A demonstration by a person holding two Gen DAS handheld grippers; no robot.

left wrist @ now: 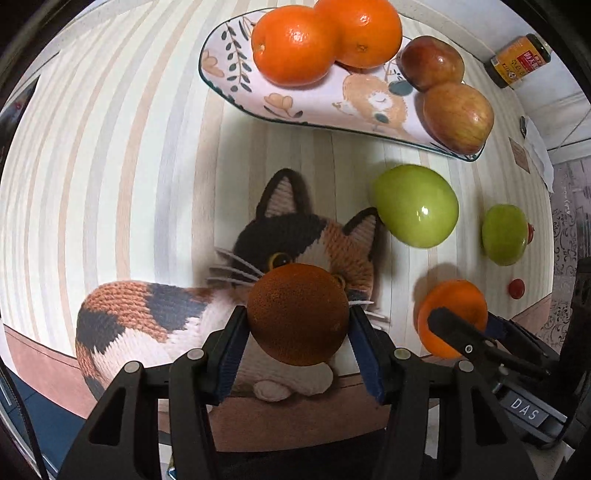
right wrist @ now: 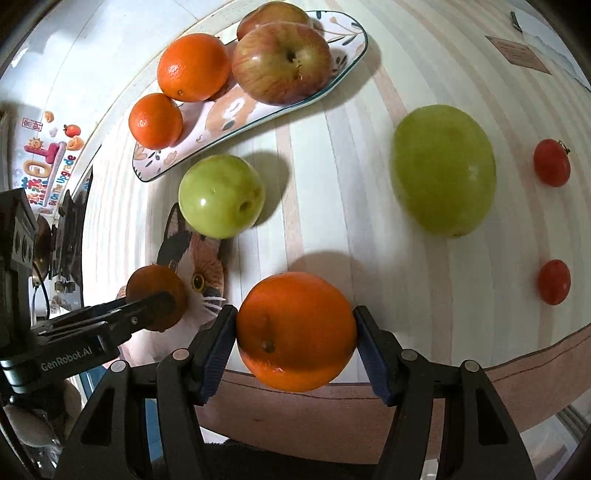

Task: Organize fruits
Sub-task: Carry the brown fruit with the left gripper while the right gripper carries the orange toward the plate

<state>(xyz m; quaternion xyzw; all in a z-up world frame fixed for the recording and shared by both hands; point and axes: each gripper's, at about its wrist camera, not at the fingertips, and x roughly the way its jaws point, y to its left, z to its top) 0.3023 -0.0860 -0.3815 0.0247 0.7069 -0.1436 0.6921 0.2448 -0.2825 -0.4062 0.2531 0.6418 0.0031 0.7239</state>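
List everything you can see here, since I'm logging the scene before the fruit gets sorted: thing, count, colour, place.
Oranges: 4, orange; two on the plate, one in each gripper.
Red apples: 2, red-yellow; on the plate's other end.
Green apples: 2, green; on the tablecloth, one touching the cat mat, one apart.
Tomatoes: 2, red, small; table's right side.
Plate: 1, white with floral print; far side.
Cat mat: 1, knitted calico; near edge.
Jar: 1, yellow label; far corner.
Tablecloth: 1, striped.
Left gripper: shut on an orange.
Right gripper: shut on an orange.
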